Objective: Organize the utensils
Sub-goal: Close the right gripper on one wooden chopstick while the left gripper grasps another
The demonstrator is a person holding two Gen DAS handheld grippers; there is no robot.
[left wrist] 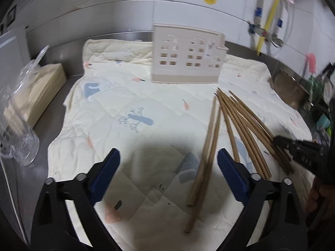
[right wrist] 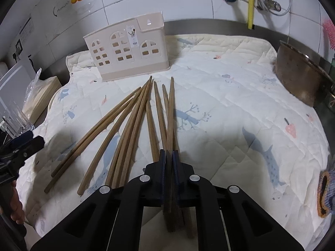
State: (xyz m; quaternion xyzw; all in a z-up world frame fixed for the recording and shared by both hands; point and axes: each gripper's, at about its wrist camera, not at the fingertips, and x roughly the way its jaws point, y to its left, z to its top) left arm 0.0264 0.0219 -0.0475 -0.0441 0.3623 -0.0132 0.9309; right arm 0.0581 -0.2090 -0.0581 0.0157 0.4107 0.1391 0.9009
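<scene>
Several long wooden chopsticks [right wrist: 134, 123] lie fanned out on a quilted cream cloth [right wrist: 230, 83]. A beige house-shaped utensil holder [right wrist: 127, 52] stands upright at the back of the cloth; it also shows in the left wrist view [left wrist: 186, 56]. My right gripper [right wrist: 169, 156] is shut on one chopstick [right wrist: 171, 108] that points toward the holder. My left gripper [left wrist: 168, 161] is open and empty just above the cloth, with two chopsticks [left wrist: 207, 152] lying near its right finger. The right gripper [left wrist: 293, 148] shows at the right edge over the other chopsticks [left wrist: 247, 125].
A metal bowl [right wrist: 299, 77] stands at the cloth's right edge. A wooden block [left wrist: 37, 96], a clear plastic bag and a glass [left wrist: 18, 138] sit to the left on the steel counter. A tiled wall with pipes [right wrist: 251, 2] is behind.
</scene>
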